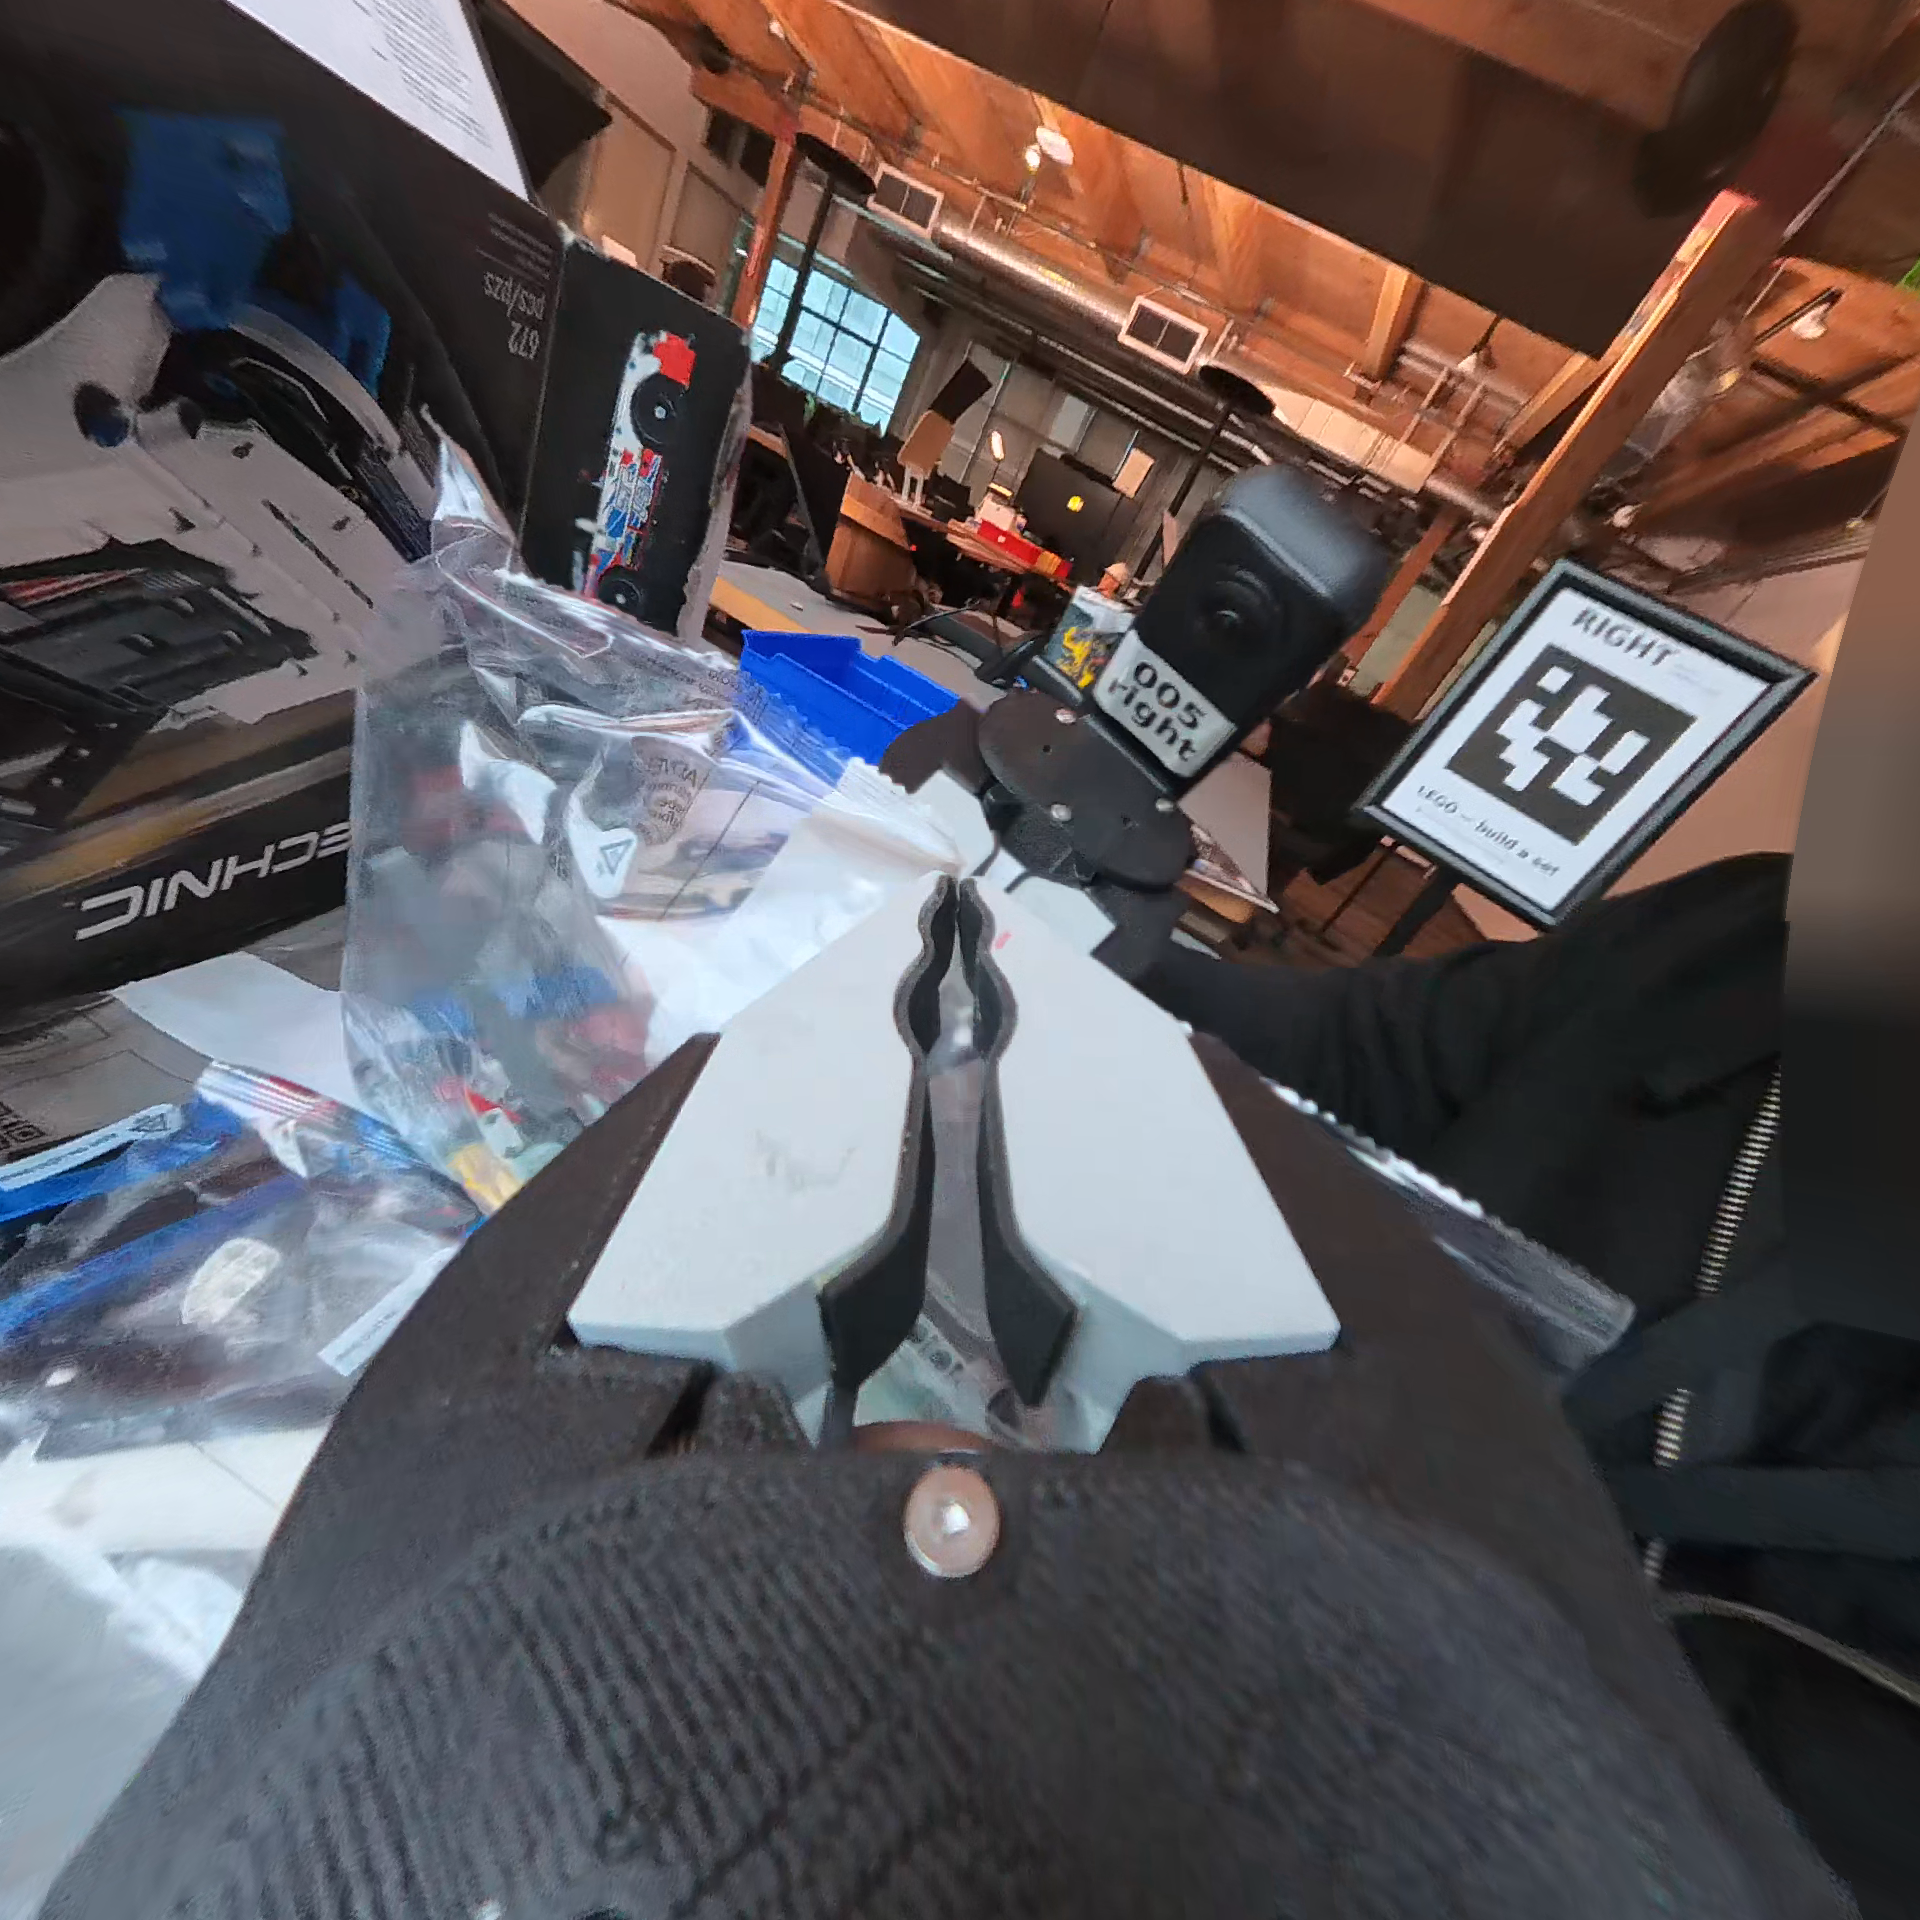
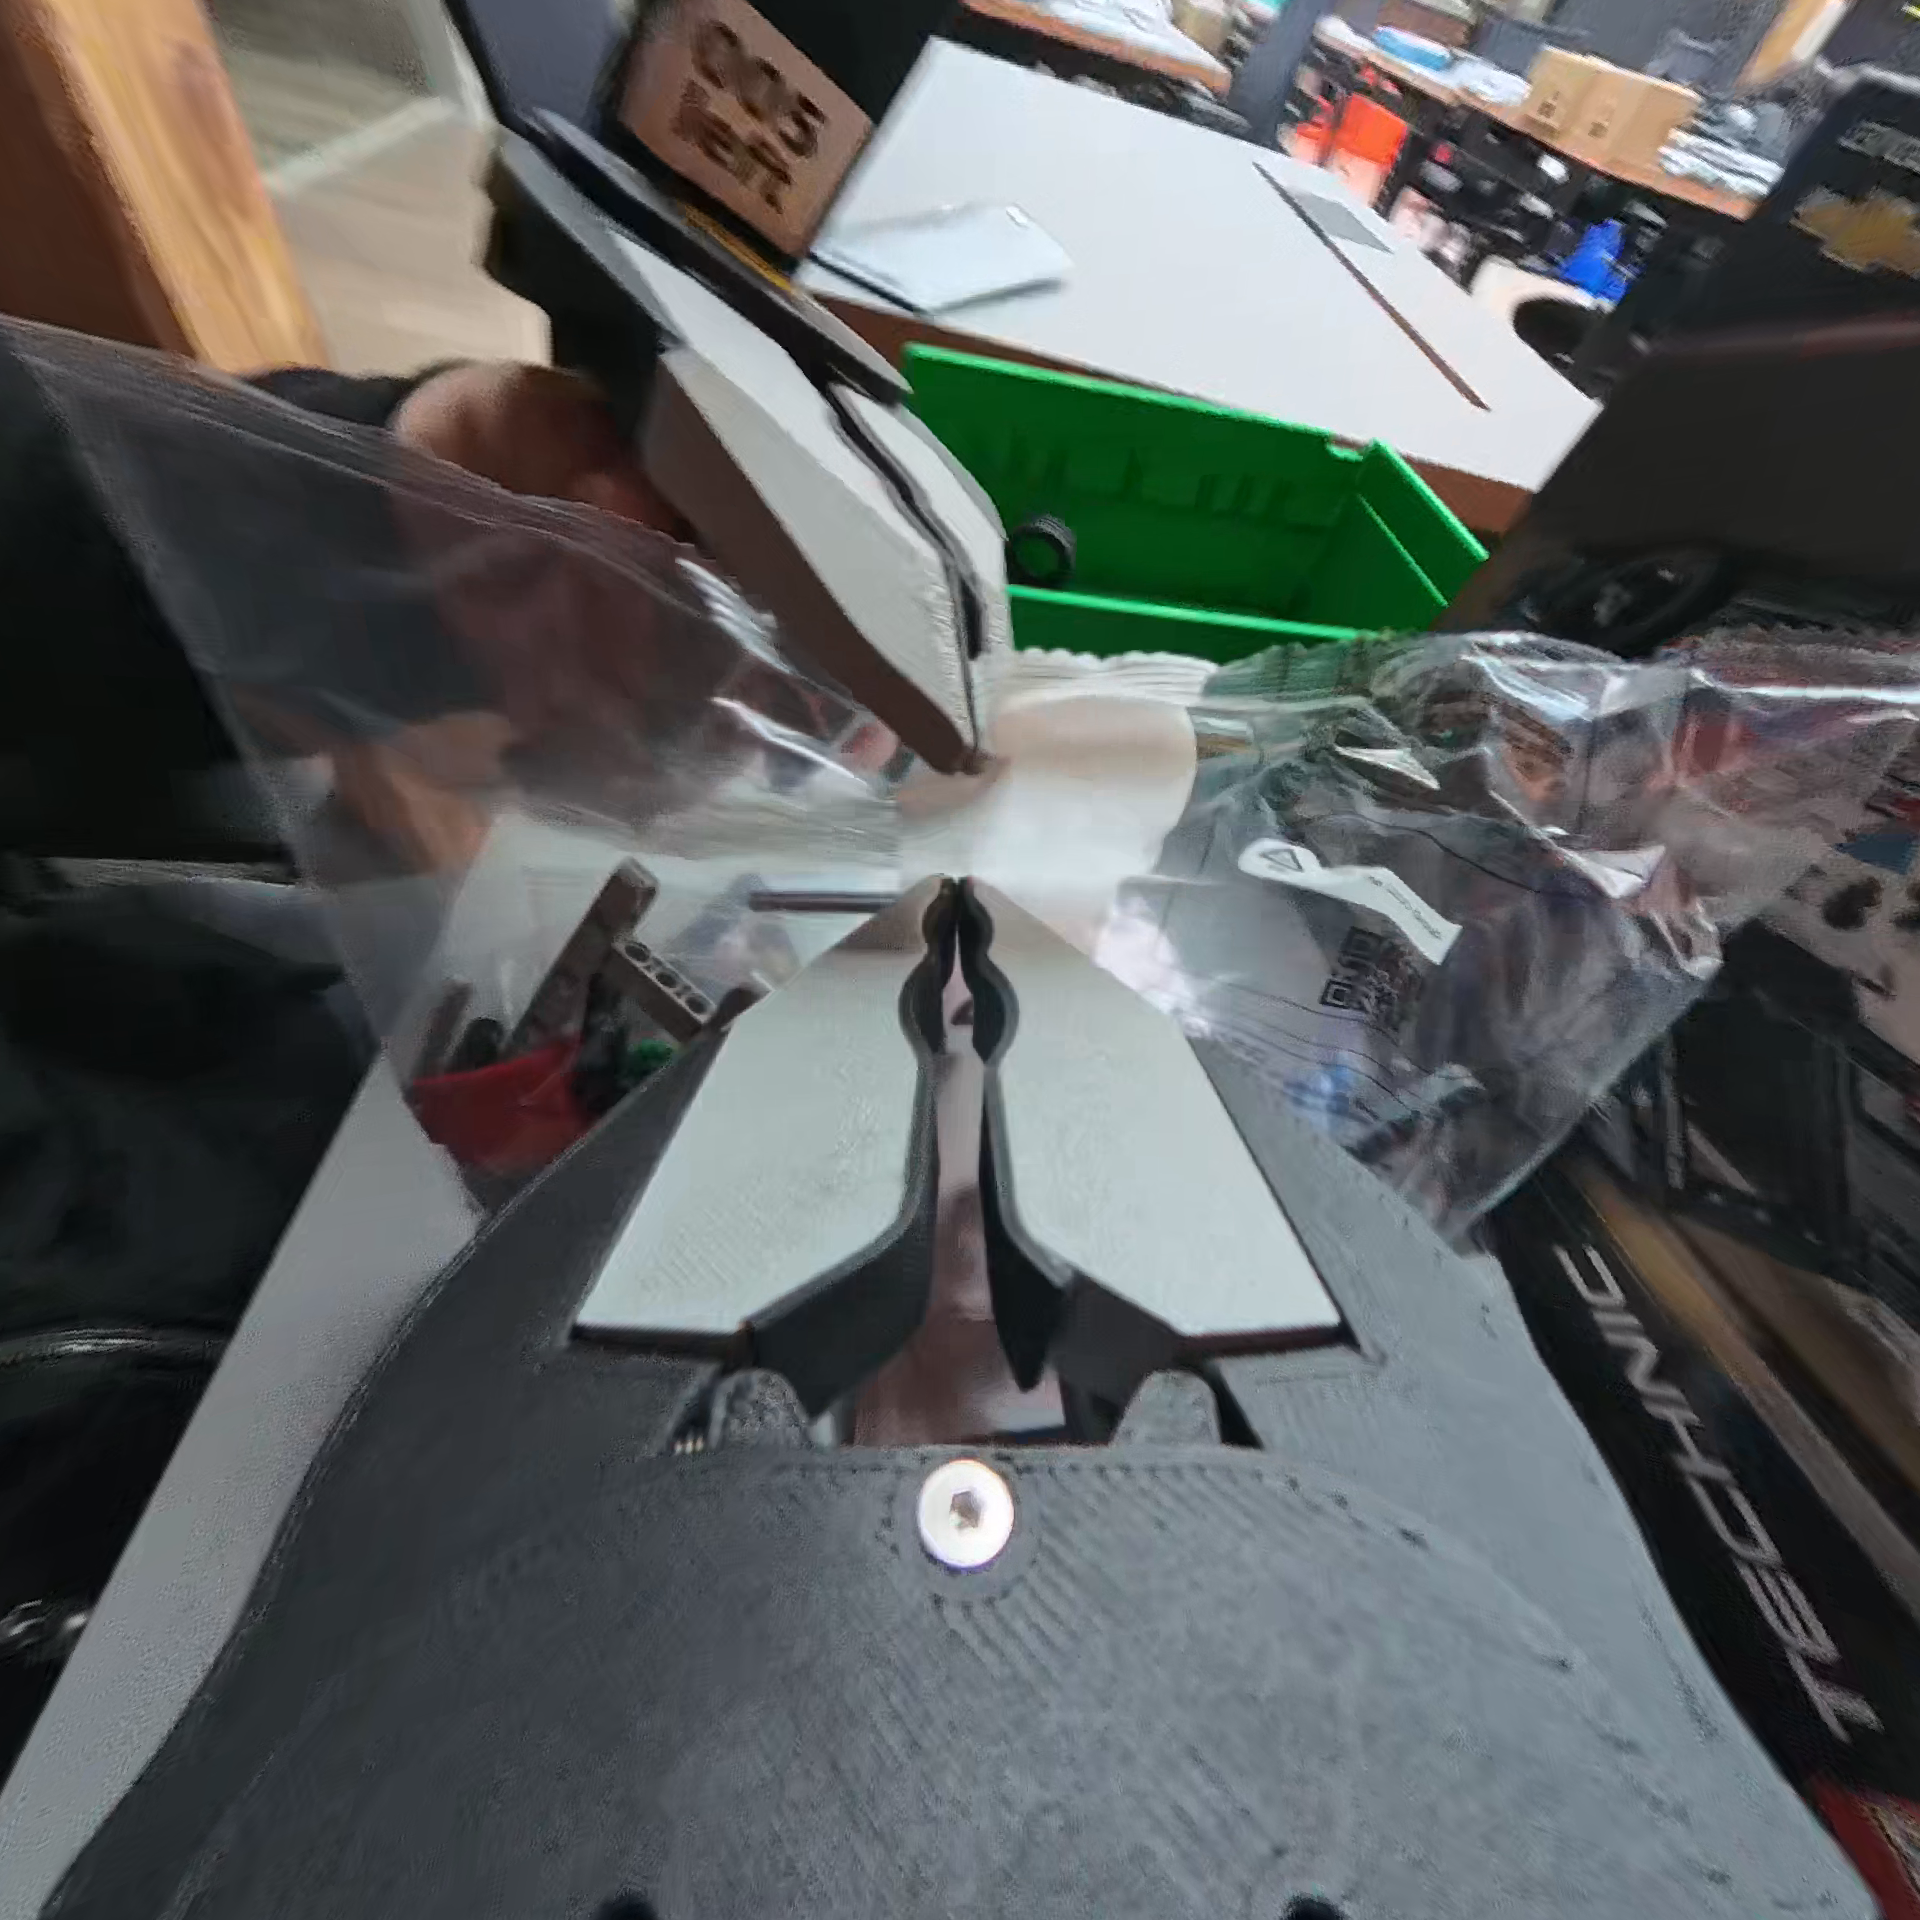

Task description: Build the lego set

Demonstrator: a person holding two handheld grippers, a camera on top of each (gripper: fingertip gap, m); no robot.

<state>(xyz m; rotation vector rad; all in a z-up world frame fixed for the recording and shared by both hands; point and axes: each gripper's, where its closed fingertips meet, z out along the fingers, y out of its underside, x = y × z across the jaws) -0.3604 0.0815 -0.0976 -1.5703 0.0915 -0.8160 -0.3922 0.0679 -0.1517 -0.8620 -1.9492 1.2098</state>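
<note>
A clear plastic bag of lego parts (image 2: 1403, 883) hangs between my two grippers, with its white top edge (image 2: 1081, 790) stretched between them. My right gripper (image 2: 956, 894) is shut on that edge. My left gripper (image 2: 971, 758) comes in from the upper left, tips down, and is shut on the same edge a little farther along. In the left wrist view, the left gripper (image 1: 956, 896) is closed, with the bag (image 1: 488, 883) drooping to its left. The right gripper's camera housing (image 1: 1247, 592) sits just beyond, its fingertips hidden.
More bags of parts (image 1: 208, 1226) lie on the table. The black lego box (image 1: 177, 623) stands at the left and shows in the right wrist view (image 2: 1714, 1403). Nearby are a green bin (image 2: 1195, 520), a blue bin (image 1: 842, 686) and a framed marker sign (image 1: 1569, 738). A dark sleeve (image 1: 1455, 1029) is at the right.
</note>
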